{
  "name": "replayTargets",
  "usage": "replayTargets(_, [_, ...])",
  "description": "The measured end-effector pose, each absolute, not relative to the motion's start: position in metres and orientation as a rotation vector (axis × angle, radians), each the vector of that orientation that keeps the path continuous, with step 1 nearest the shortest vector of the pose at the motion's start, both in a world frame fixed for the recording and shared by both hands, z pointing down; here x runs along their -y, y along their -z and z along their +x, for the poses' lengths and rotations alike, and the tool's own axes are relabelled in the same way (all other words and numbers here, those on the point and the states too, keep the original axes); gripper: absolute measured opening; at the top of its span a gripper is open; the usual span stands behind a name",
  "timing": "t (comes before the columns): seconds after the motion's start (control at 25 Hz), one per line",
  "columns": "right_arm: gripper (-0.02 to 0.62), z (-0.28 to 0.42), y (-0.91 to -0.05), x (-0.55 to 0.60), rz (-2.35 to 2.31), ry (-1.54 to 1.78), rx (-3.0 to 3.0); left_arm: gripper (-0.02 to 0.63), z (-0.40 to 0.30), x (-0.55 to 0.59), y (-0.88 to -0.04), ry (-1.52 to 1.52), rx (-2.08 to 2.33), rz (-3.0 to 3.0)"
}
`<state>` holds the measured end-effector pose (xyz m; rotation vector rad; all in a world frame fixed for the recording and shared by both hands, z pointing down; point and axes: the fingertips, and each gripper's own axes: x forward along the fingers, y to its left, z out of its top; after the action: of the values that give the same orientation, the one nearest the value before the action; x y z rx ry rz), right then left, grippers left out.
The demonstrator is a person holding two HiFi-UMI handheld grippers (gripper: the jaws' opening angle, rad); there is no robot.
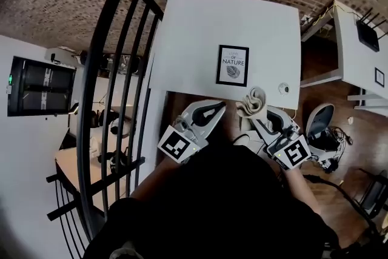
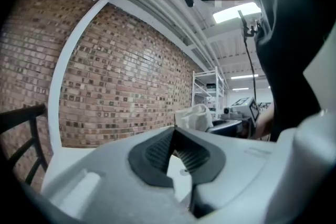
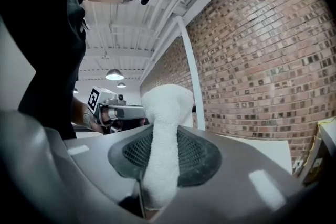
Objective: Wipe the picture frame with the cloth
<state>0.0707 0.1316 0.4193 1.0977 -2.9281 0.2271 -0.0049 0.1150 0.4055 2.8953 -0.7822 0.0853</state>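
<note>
Picture frame [image 1: 233, 65] lies flat on the white table [image 1: 194, 39], 12 o'clock from both grippers. Right gripper [image 1: 257, 116] pinches the cloth [image 1: 252, 101] at the frame's 5 o'clock, not touching it. Left gripper [image 1: 217, 108] has its tips pressed together (nothing between). Fits either cloth approaching or wiping over.

surface: white table [image 1: 194, 39] | on it: picture frame [image 1: 233, 65], small round object [image 1: 284, 88]

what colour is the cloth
The cloth is white, shown best in the right gripper view.
</note>
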Motion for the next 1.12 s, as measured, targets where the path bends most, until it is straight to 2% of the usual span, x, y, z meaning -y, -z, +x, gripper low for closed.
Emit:
replayTargets(0.4, [0.115, 0.03, -0.417, -0.01, 1.205, -0.211, 2.797, 0.002, -0.041, 0.002, -0.417, -0.087, 0.625, 2.984])
replayTargets(0.72, [0.115, 0.02, -0.447, 0.029, 1.13, -0.269, 2.7, 0.002, -0.055, 0.051, -0.43, -0.083, 0.66, 2.931])
replayTargets(1.12, [0.115, 0.019, -0.586, 0.094, 0.825, -0.304, 2.445, 0.0, -0.05, 0.065, -0.463, -0.207, 0.81, 2.852])
